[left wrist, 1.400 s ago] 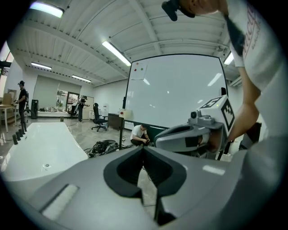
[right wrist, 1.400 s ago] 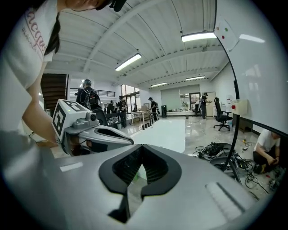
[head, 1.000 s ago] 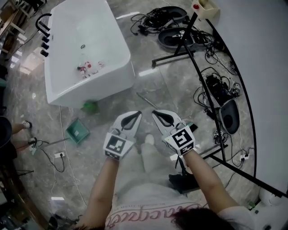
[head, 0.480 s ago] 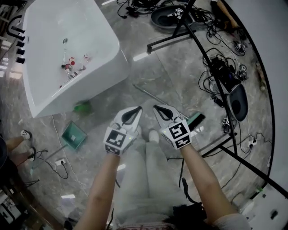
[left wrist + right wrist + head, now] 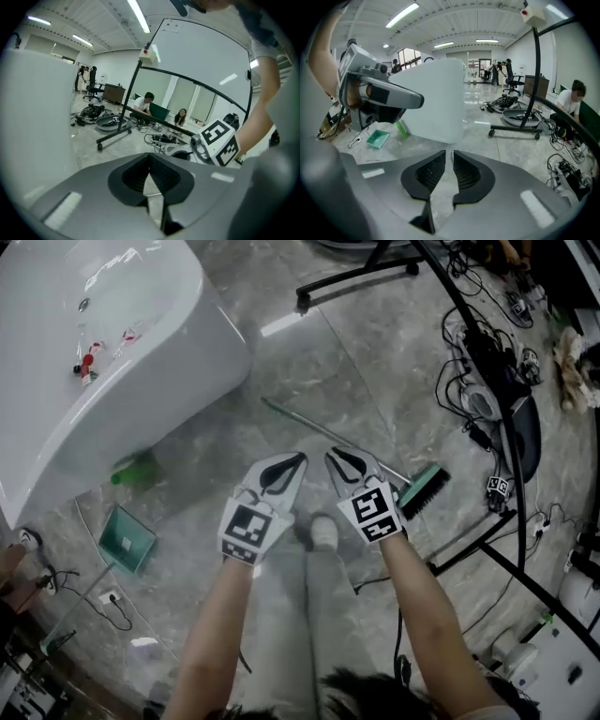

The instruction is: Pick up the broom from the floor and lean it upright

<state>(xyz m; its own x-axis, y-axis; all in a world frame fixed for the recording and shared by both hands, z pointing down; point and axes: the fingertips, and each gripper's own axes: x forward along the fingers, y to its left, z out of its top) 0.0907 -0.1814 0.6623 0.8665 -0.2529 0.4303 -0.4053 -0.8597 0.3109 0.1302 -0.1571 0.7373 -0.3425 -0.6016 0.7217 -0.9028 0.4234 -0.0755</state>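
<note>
L grip [image 5: 298, 461] shut, empty | R grip [image 5: 333, 457] jaws just opening, empty | both aimed floorward

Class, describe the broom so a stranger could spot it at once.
Find the white bathtub, then look right across the grey floor. The broom lies flat there, before the black stand. Unlike the green dustpan and bottle, it is a long thin pole ending in a green brush head.

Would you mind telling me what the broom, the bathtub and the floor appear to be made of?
The broom: thin grey handle, likely metal, with a green, probably plastic, brush head. The bathtub: glossy white, acrylic or enamel, judging by its reflections. The floor: polished grey veined stone or tile, mirroring the lights.
</note>
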